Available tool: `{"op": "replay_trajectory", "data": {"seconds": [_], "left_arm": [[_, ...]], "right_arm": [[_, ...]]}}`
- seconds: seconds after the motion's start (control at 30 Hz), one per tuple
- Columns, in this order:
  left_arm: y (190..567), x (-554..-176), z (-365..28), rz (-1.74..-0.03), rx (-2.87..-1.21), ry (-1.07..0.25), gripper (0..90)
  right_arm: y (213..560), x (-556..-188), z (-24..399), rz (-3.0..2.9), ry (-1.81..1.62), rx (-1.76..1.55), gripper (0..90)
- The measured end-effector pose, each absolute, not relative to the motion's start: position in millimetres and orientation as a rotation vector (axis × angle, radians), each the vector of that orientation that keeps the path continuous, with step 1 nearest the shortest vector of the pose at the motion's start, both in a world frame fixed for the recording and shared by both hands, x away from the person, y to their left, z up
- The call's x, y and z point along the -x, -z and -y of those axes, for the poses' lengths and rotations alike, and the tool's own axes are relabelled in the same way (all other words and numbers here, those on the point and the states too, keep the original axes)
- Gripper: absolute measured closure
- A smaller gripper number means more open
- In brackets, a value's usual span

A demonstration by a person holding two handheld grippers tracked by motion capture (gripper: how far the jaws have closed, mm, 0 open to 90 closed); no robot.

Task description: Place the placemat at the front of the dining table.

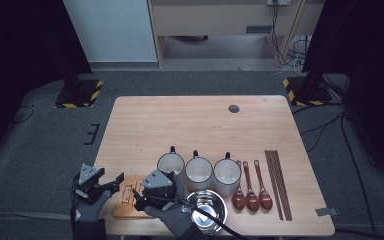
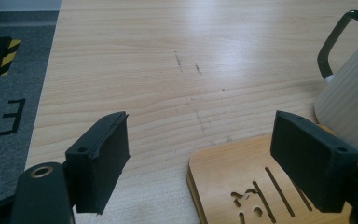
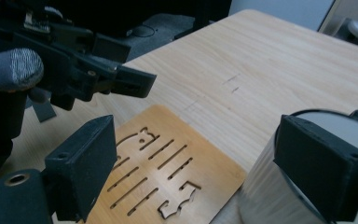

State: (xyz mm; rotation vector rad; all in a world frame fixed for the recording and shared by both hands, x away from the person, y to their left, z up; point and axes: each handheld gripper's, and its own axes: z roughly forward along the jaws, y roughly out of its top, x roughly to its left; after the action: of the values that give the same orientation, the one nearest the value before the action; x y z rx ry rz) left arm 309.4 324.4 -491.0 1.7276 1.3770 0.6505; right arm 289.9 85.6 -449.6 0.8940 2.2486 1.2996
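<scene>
A flat wooden board with cut-out slots (image 1: 124, 209) lies at the table's front left corner. My left gripper (image 1: 116, 181) hovers at the board's left edge, jaws open; in the left gripper view the board's corner (image 2: 233, 182) lies low between the jaws of the left gripper (image 2: 198, 158), and nothing is gripped. My right gripper (image 1: 137, 197) is over the board, pointing left. In the right gripper view the right gripper (image 3: 196, 168) stands open above the slotted board (image 3: 168, 172), with a white mug (image 3: 279, 186) at its right jaw and the left gripper (image 3: 98, 74) beyond.
Three white mugs (image 1: 198, 170) stand in a row behind a steel bowl (image 1: 207, 205). To their right lie three dark spoons (image 1: 251, 197) and chopsticks (image 1: 278, 182). The far half of the wooden table (image 1: 195, 125) is bare. One mug (image 2: 349, 107) is close to the left gripper's right jaw.
</scene>
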Motion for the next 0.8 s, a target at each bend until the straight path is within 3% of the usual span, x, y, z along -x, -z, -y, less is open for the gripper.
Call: {"op": "replay_trajectory", "data": {"seconds": [0.8], "left_arm": [[501, -312, -313, -1.367, -1.782, -0.614, 17.7]], "right_arm": [[490, -284, -103, -2.365, -1.201, -0.994, 12.8]]}}
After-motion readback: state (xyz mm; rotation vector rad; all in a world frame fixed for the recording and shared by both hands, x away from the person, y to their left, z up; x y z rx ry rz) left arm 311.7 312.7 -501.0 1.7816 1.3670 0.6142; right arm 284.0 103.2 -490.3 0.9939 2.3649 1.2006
